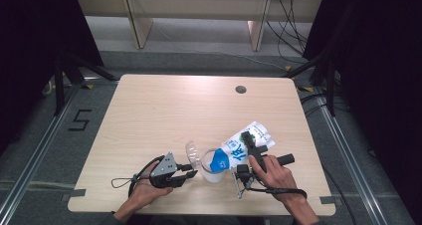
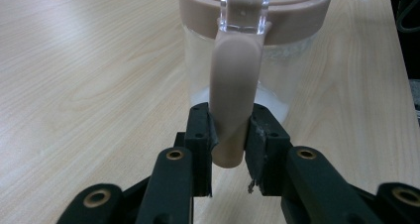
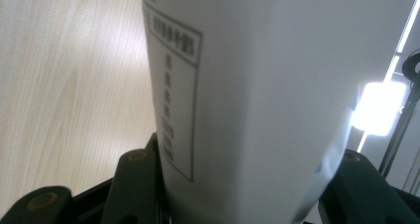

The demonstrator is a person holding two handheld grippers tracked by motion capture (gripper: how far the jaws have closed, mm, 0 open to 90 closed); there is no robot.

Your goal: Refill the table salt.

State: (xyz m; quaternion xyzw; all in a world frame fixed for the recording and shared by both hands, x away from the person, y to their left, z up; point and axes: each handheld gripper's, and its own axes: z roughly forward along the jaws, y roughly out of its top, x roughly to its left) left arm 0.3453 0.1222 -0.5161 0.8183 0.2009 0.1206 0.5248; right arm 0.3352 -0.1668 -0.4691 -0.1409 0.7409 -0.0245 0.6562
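A clear pitcher with a beige rim and beige handle stands near the table's front edge. Its clear lid is flipped up. My left gripper is shut on the handle's lower part. A white carton with blue print lies tilted, its blue end over the pitcher's mouth. My right gripper is shut on the carton's body, with a jaw on each side of it. What is inside the pitcher is hard to tell.
The light wood table has a round cable hole at the back right. Black stand legs and cables lie on the floor beyond the table. A tape mark "5" is on the floor at left.
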